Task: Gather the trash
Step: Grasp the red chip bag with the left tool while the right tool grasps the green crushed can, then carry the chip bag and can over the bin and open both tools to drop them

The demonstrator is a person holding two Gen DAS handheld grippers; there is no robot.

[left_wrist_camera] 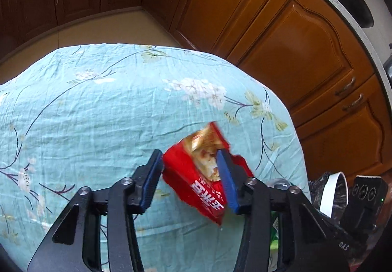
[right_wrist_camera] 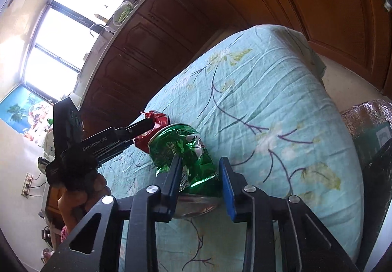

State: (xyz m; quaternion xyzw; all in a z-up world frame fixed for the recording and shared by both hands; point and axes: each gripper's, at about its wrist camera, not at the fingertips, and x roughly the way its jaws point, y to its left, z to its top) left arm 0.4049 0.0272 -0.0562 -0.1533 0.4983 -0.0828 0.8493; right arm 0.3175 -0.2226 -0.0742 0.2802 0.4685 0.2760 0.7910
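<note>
Close in, left view: my left gripper (left_wrist_camera: 188,153) is clenched on the red snack wrapper (left_wrist_camera: 191,174), low and right of centre in the frame. Right view: my right gripper (right_wrist_camera: 199,159) is closed around the crushed green can (right_wrist_camera: 181,149), lower centre, both pads against its sides.

Risks, as I judge them:
- The wrapper is thin, slick film, and one edge runs out past the right pad. The pinch looks shallow, so a quick swing could let it slide out.
- The can is dented unevenly, so the pads bear on creases rather than flats. It could twist or pop free on lifting.
- In the right view wrapper and can sit touching or nearly so. Lifting one hand first may drag the other's piece.

Looks:
- Wrapper: glossy red with white lettering and a food picture, crumpled, with a ragged torn edge.
- Can: shiny green metal, badly crushed, top rim tilted away from me, silvery base towards me.

Beyond: both pieces sit over the teal flowered cloth (left_wrist_camera: 85,112), near its edge. At lower right of the left view is a dark bag (left_wrist_camera: 318,183); I cannot tell whether it is the bin. Furthest back are the brown wooden cabinets (left_wrist_camera: 294,39).
</note>
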